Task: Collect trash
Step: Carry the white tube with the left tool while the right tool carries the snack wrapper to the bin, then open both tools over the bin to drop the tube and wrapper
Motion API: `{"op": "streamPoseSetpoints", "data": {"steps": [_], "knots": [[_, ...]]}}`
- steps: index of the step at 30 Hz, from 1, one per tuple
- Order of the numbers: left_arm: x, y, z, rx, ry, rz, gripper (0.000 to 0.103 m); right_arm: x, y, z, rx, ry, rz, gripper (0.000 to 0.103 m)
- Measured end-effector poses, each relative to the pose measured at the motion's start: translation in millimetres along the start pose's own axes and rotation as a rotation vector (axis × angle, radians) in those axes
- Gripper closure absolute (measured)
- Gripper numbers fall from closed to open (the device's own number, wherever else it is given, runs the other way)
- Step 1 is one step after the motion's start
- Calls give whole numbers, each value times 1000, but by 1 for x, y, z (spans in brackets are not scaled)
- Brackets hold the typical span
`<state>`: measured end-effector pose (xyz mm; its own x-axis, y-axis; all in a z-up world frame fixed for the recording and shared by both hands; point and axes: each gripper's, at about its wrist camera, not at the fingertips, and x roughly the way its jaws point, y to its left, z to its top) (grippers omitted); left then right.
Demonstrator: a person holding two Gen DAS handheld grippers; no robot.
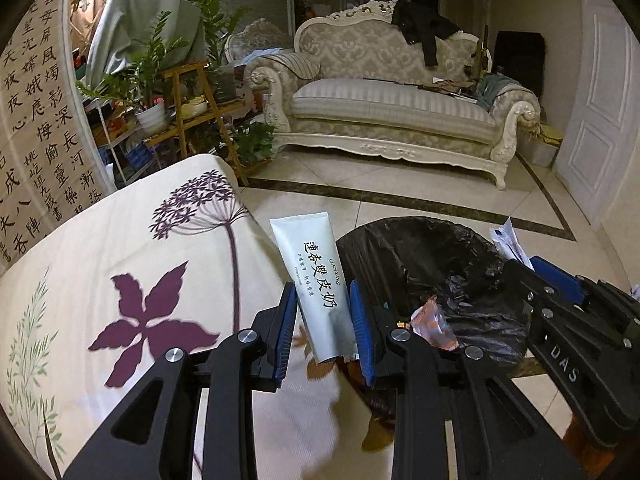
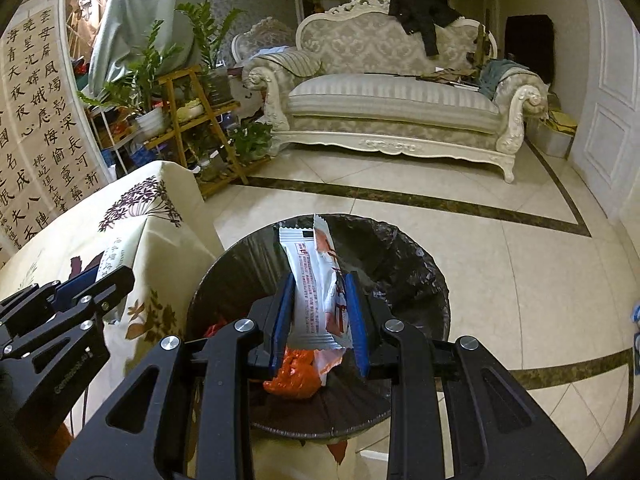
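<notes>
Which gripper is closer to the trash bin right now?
Right. The right gripper, holding a white-orange wrapper, is over the trash bin; the left gripper, holding a white tube, is beside it at the tablecloth edge.

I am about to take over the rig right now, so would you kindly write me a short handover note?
Left hand-held gripper: shut on a white tube, at the tablecloth's edge, just beside the bin.
Right hand-held gripper: shut on a white-and-orange snack wrapper, above the black-lined trash bin.
Done: both items picked up; orange wrappers already lie in the bin.
Left: release the wrapper into the bin, carry the tube over and drop it in.
</notes>
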<state>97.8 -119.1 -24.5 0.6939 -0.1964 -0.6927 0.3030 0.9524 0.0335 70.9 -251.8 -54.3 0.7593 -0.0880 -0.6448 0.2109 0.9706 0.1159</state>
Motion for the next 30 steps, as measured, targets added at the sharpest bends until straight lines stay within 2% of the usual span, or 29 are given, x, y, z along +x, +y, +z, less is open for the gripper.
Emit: {"op": "streamPoseSetpoints", "data": {"steps": [13, 21, 23, 30], "knots": [[38, -16, 12, 58, 54, 24, 74, 31, -10, 9, 25, 30, -19, 77], [49, -21, 14, 63, 96, 21, 68, 45, -11, 11, 41, 49, -29, 75], [50, -21, 14, 62, 103, 22, 58, 45, -13, 11, 49, 46, -34, 60], [46, -20, 15, 54, 88, 26, 45, 41, -14, 11, 48, 30, -59, 57]]}}
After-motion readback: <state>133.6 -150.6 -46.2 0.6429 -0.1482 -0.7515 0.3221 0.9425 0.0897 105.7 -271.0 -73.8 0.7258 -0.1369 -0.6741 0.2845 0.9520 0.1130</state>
